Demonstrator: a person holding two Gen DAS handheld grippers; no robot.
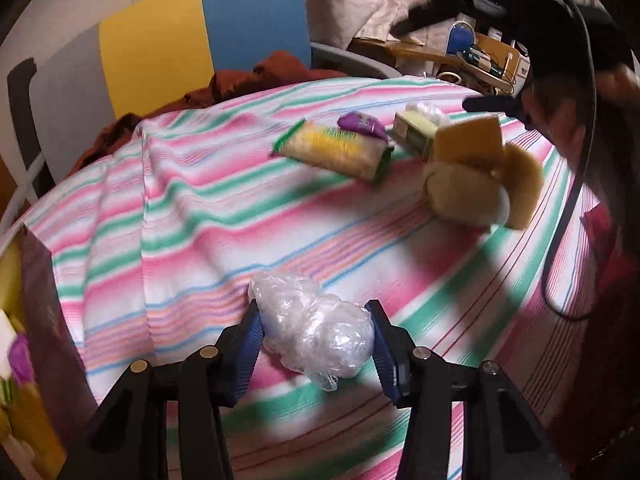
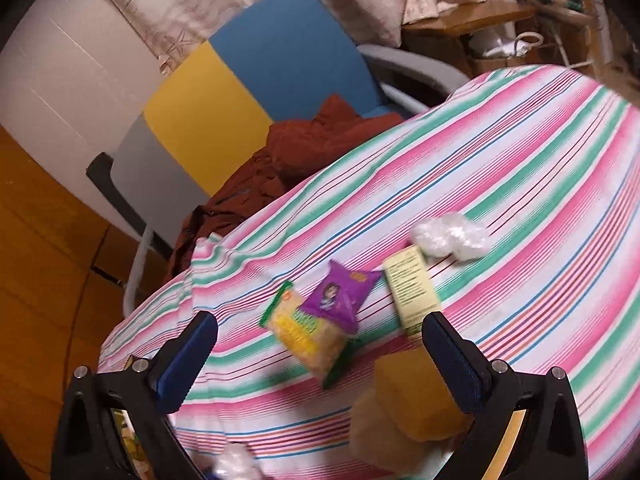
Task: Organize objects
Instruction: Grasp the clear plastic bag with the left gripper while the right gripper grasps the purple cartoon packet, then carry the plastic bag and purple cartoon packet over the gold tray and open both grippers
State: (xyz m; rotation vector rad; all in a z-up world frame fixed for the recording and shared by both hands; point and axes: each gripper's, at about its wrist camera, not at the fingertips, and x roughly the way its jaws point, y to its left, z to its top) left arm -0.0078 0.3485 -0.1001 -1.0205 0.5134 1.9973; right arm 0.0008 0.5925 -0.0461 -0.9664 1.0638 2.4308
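Striped cloth point(image 1: 192, 216) is spread across the counter; a plastic-wrap bundle point(image 1: 316, 332) is clamped by the left hand-held gripper point(image 1: 316, 344) at lower centre, while the right hand-held gripper point(image 2: 320, 356) is held apart.

A cloth-covered table point(image 1: 192, 208) holds everything. Nearest in the left wrist view, a crumpled plastic bag point(image 1: 316, 332) sits between the left gripper's point(image 1: 316, 344) two fingers. Further back lie a noodle packet point(image 1: 332, 152), a small pouch point(image 1: 362, 124) touching its far edge, and a carton point(image 1: 414, 132) to their right. Right of the carton, sponges point(image 1: 480, 172) hang above the table. A chair point(image 1: 204, 36) stands behind the table, clothing point(image 1: 256, 76) heaped on its seat
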